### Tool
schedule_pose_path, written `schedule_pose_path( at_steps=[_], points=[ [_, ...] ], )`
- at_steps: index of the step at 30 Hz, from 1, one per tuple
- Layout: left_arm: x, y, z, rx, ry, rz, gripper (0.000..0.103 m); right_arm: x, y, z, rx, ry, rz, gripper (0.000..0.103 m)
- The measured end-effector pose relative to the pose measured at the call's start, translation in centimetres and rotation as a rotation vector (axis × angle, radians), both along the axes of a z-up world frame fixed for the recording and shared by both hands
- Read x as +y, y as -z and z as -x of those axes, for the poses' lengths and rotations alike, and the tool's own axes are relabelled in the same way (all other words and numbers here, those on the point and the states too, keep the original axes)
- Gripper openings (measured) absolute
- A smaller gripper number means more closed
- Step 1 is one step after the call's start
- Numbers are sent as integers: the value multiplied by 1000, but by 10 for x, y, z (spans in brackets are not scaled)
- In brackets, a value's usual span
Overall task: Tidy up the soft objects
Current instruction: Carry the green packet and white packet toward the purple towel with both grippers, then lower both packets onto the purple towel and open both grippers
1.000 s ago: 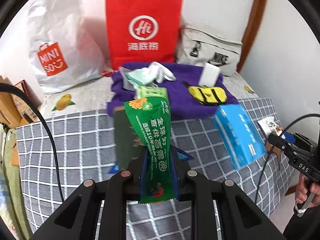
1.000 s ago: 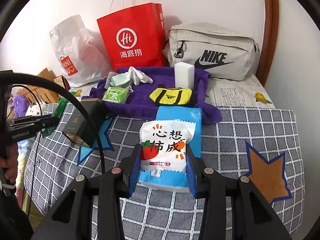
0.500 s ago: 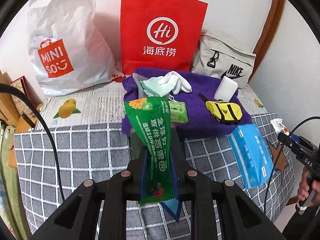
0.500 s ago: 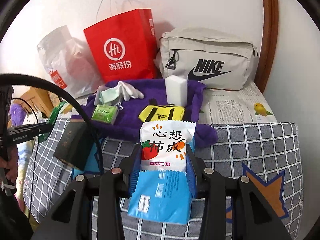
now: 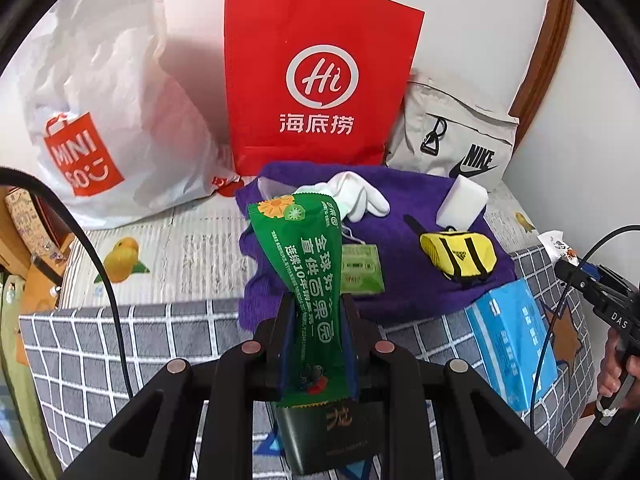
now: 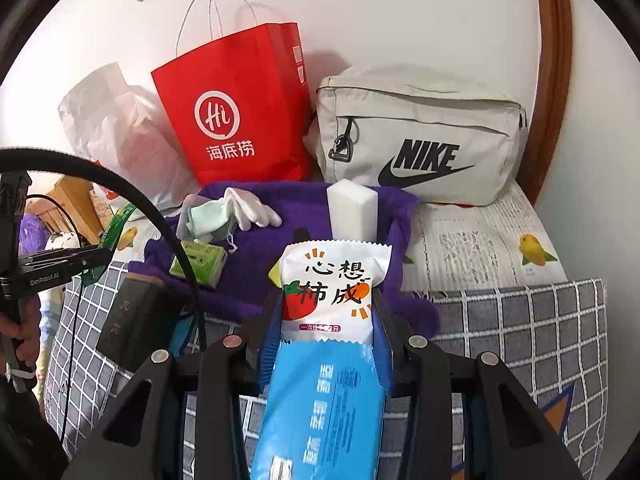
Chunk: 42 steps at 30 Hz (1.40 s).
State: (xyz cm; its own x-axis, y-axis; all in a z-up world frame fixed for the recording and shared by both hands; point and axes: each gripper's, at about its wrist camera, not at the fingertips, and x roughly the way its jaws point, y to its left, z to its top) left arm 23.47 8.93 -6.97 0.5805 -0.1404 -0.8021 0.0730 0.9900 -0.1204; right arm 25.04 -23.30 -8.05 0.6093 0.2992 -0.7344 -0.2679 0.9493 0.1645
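My left gripper (image 5: 318, 312) is shut on a green snack packet (image 5: 308, 280) that sticks up above the checked blanket (image 5: 120, 344). My right gripper (image 6: 326, 312) is shut on a white packet (image 6: 332, 284) with red and orange fruit printed on it. Ahead lies a purple towel (image 5: 400, 216) carrying a white glove (image 5: 356, 192), a green tissue pack (image 5: 360, 268), a yellow pouch (image 5: 458, 256) and a white sponge block (image 5: 462, 200). The same purple towel (image 6: 288, 204) shows in the right wrist view, just beyond the white packet.
A blue tissue pack (image 5: 512, 344) and a dark box (image 5: 332, 436) lie on the blanket near the grippers. Against the wall stand a red paper bag (image 5: 316, 80), a white plastic bag (image 5: 100, 112) and a grey Nike bag (image 6: 420, 132). A person's hand (image 5: 616, 372) holds the right tool.
Both grippers have moved forward toward the purple towel and the bags, each keeping its packet. The blue tissue pack and the dark box now sit lower in the views.
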Motion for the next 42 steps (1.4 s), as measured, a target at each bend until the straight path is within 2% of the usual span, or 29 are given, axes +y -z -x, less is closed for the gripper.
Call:
schedule_pose_path(
  at_steps=[32, 42],
  points=[
    [-15, 11, -83, 12, 81, 11, 21, 44, 0, -82, 11, -62, 37, 41],
    [-32, 24, -102, 39, 119, -8, 21, 56, 22, -106, 75, -97, 46, 41]
  ],
)
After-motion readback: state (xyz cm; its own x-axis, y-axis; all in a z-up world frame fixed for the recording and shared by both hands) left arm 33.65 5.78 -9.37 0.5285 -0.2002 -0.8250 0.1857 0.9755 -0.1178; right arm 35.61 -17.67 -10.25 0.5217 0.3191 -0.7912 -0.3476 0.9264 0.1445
